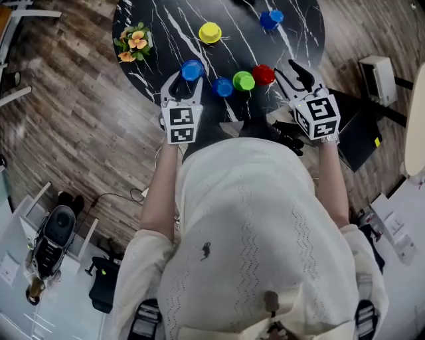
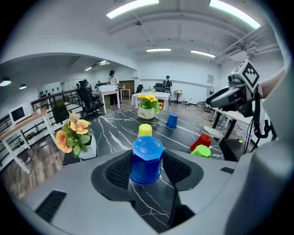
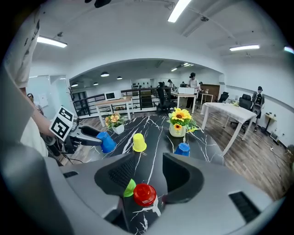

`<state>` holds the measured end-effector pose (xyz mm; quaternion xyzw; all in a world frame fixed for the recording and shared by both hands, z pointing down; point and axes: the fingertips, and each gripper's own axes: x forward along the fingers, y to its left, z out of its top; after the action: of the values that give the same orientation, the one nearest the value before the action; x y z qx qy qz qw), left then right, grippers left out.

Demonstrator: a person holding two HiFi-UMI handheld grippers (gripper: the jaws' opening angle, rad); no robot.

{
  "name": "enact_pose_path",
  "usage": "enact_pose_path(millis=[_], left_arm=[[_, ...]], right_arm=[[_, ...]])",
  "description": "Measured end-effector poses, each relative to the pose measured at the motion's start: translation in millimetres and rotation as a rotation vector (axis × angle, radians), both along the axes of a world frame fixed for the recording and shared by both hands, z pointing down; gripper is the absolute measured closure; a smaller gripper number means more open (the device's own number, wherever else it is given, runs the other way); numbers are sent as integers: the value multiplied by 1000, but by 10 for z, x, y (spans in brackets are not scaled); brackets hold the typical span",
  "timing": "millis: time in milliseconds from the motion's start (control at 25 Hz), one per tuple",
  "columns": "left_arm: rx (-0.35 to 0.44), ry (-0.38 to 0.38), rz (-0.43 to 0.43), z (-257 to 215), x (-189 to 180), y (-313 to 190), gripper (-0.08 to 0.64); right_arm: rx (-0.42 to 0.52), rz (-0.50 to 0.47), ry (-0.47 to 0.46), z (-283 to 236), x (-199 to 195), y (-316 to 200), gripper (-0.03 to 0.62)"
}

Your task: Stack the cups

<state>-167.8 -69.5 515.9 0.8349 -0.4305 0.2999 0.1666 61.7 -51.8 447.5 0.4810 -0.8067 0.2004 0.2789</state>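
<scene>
Left tool (image 2: 147, 167): clamped on an upturned blue cup (image 2: 146, 158), apparently lifted clear of the table (image 1: 166, 20) at its 7 o'clock edge.
Right tool (image 3: 149, 173): jaws wide, gripping nothing; the red cup (image 3: 144, 194) sat low between them, untouched.
Near row, 6 o'clock edge: second blue cup (image 1: 222, 86), green cup (image 1: 244, 80) and the red cup, side by side, all upturned.
Yellow cup (image 1: 210, 32): alone, mid-table.
Third blue cup (image 1: 271, 18): far side, 1 o'clock.
Flower pot (image 1: 135, 41): 9 o'clock edge.
Progress: judged barely begun; no cup sat on another, and all six awaited stacking.
</scene>
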Motion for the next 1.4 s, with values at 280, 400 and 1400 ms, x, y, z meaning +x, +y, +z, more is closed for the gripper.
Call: enact_pose_path(millis=[280, 400, 1400], left_arm=[[23, 24, 14, -340, 245, 99, 328], [34, 36, 21, -461, 321, 140, 328], [-70, 63, 272, -638, 1038, 762, 328]], right_arm=[[38, -15, -16, -142, 198, -63, 399], [58, -1, -25, -215, 275, -110, 400], [122, 30, -25, -375, 551, -191, 411]])
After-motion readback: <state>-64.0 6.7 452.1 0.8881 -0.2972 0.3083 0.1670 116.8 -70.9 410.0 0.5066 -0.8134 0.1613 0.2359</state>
